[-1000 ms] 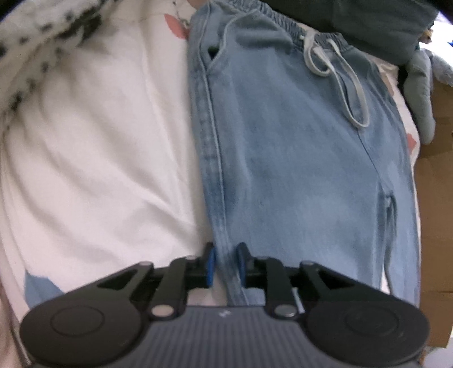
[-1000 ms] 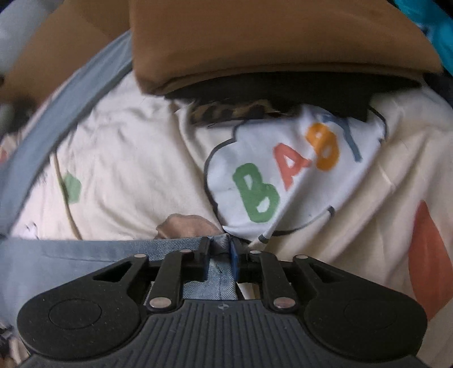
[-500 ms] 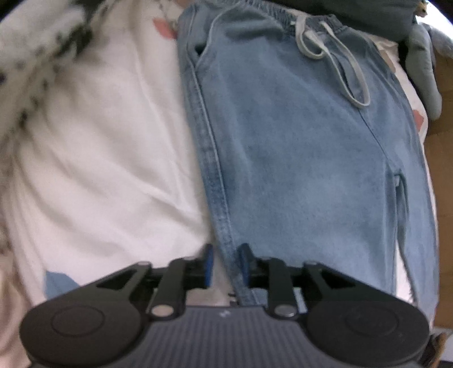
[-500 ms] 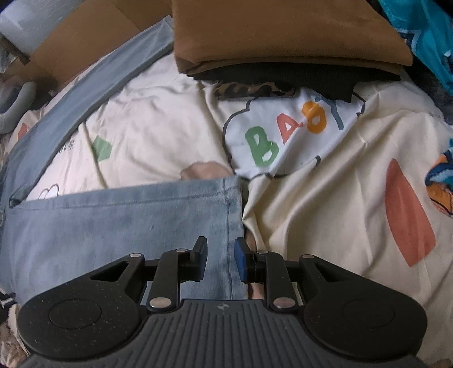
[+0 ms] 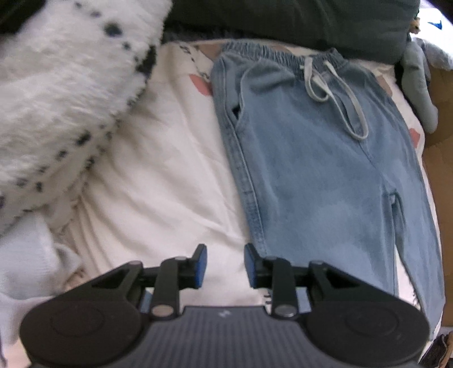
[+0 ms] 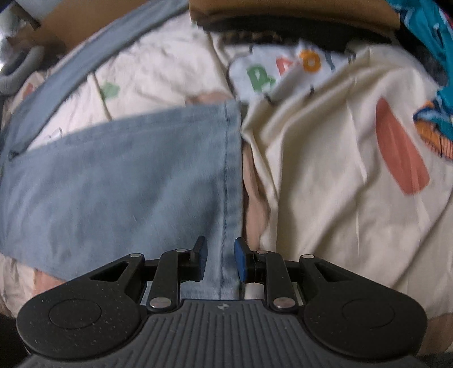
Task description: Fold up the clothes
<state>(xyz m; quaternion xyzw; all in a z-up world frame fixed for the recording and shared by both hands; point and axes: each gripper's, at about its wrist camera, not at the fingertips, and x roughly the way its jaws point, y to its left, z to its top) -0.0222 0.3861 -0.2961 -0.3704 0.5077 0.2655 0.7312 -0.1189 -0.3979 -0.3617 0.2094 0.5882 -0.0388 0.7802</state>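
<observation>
Light blue jeans (image 5: 311, 169) lie flat on a cream sheet (image 5: 170, 184), with the waistband and grey drawstring (image 5: 334, 93) at the far end. My left gripper (image 5: 225, 266) hangs over bare sheet just left of the jeans' side seam. Its jaws are opening and nothing is between them. In the right wrist view a jeans leg (image 6: 127, 184) runs in from the left and ends at its stitched hem (image 6: 233, 169). My right gripper (image 6: 220, 260) hovers open above that hem near its front corner. The denim lies flat below the pads, untouched.
A white spotted fluffy item (image 5: 56, 99) fills the left, a dark garment (image 5: 283, 19) lies beyond the waistband, and a grey plush (image 5: 419, 85) and cardboard (image 5: 438, 198) border the right. A brown folded stack (image 6: 283, 11), a lettered white cloth (image 6: 283, 70) and teal fabric (image 6: 424, 42) lie beyond the hem.
The left jaws widened, lifted off the jeans' side seam and shifted left over the sheet. The right gripper drew back from the hem's end, so much more of the leg shows.
</observation>
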